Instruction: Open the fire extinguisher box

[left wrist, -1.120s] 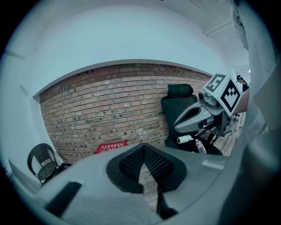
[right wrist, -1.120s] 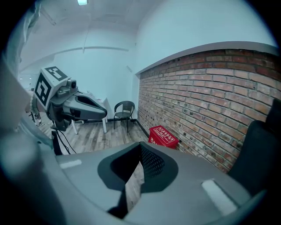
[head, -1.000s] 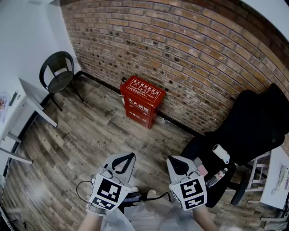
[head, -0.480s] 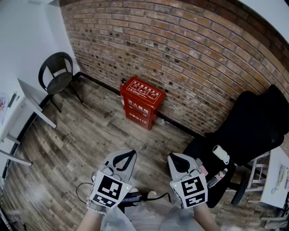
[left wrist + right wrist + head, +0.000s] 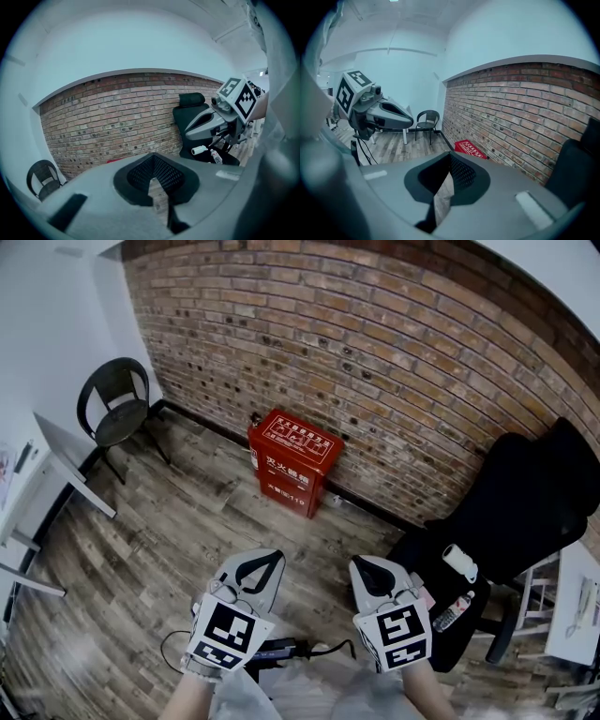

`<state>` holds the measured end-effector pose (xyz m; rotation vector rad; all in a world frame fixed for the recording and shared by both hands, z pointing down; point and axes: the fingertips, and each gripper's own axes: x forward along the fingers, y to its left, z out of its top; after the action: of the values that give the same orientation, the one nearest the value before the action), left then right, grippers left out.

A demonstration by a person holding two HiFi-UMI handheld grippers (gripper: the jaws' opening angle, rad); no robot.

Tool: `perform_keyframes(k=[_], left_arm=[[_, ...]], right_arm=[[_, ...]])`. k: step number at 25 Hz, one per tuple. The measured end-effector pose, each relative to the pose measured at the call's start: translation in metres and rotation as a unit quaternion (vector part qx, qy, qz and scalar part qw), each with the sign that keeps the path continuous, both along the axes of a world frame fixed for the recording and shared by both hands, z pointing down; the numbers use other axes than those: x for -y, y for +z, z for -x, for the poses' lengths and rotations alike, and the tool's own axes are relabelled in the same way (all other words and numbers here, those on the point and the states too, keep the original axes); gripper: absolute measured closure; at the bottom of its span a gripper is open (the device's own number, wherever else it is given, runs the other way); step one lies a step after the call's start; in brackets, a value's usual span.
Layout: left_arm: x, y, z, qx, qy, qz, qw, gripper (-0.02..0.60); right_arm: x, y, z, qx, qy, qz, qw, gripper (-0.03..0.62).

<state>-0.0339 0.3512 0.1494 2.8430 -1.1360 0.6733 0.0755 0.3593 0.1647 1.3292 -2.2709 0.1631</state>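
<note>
The red fire extinguisher box (image 5: 292, 460) stands on the wood floor against the brick wall, its lid down. It also shows as a red top in the right gripper view (image 5: 469, 149) and as a thin red sliver in the left gripper view (image 5: 115, 161). My left gripper (image 5: 260, 563) and right gripper (image 5: 373, 570) are held side by side low in the head view, well short of the box. Both point toward the wall. Each is shut with nothing between its jaws.
A black round-backed chair (image 5: 112, 404) stands at the far left beside a white table (image 5: 56, 460). A black office chair (image 5: 506, 512) at the right carries a white roll (image 5: 459, 562) and a bottle (image 5: 452, 612). A cable (image 5: 281, 650) lies on the floor under the grippers.
The head view has drifted a little, so the box and the chair sit slightly lower and further left. Both grippers have edged up slightly and stay shut.
</note>
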Motion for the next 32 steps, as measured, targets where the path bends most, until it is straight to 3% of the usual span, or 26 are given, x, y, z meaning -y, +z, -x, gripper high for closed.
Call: perform_keyframes(k=[20,32], left_arm=[[-0.005,-0.002,0.031,-0.01,0.017,-0.011,0.9997,0.59],[0.04,-0.002,0.034,-0.01,-0.006,-0.018,0.9998,0.589]], right_arm=[[-0.012,0.0,0.023,-0.013,0.028,-0.006,1.0,0.589],[0.042,-0.003,0.029,-0.009,-0.003,-0.014,1.0,0.589]])
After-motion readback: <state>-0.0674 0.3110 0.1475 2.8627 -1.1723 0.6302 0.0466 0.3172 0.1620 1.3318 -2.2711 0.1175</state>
